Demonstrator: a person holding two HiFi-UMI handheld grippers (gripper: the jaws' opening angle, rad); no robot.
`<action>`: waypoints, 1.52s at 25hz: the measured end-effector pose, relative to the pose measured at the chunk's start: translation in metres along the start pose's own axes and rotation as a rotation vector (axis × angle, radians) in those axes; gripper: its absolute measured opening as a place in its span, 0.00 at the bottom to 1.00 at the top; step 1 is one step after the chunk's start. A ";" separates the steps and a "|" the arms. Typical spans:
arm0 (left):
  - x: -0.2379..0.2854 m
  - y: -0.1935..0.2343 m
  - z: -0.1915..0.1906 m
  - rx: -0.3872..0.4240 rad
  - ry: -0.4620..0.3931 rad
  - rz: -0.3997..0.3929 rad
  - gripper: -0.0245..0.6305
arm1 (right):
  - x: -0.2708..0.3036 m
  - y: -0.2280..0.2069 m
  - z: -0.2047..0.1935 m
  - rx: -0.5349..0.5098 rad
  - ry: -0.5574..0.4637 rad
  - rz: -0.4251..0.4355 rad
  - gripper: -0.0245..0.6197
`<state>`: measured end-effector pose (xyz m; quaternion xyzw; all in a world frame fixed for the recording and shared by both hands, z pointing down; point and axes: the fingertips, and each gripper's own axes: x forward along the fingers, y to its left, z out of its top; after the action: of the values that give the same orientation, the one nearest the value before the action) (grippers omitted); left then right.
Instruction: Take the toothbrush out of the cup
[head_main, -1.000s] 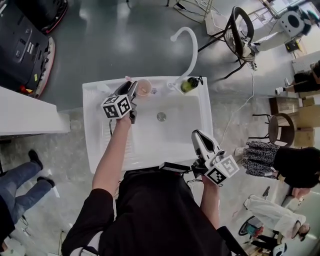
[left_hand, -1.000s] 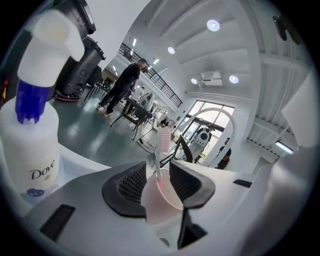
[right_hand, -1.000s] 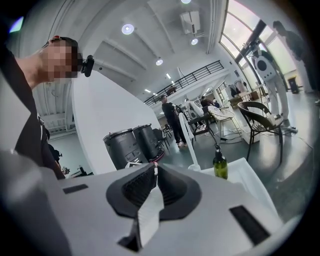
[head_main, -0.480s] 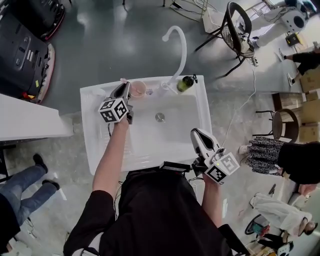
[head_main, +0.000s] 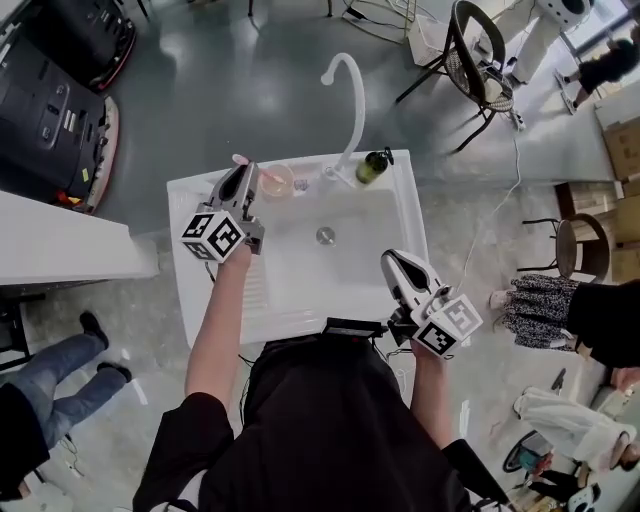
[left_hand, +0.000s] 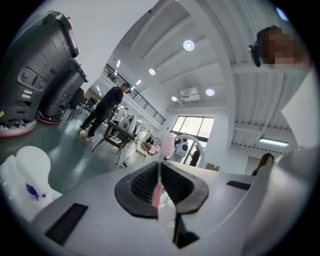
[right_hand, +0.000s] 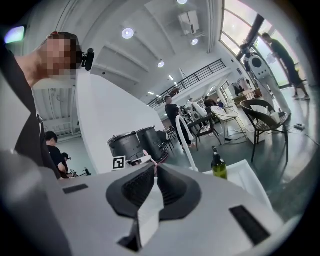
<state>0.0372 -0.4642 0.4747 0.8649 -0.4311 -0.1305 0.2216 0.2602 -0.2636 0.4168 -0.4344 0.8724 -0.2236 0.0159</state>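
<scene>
Between the left gripper (left_hand: 159, 165) pads, the toothbrush (left_hand: 156, 195)

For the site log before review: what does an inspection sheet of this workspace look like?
Surface: white sink, drain in the basin.
Job's things: pink toothbrush gripped upright; cup on the back ledge.
Clutter: green bottle beside the faucet.
Grippers: left gripper just closed on the toothbrush; right gripper shut, empty.
Cables: white cord on the floor.
Surroundings: cleaning machines, chair, bystanders.
</scene>
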 end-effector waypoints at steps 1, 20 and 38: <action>-0.002 -0.012 0.006 -0.014 -0.005 -0.054 0.07 | 0.001 0.000 0.001 -0.001 0.001 0.008 0.05; -0.077 -0.226 0.043 0.001 0.199 -1.099 0.07 | 0.028 0.042 0.021 -0.004 0.035 0.391 0.06; -0.098 -0.270 0.076 -0.201 0.081 -1.478 0.07 | 0.014 0.107 0.026 0.178 0.074 1.017 0.20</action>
<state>0.1330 -0.2627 0.2778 0.9090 0.2851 -0.2522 0.1696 0.1764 -0.2281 0.3529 0.0558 0.9508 -0.2763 0.1288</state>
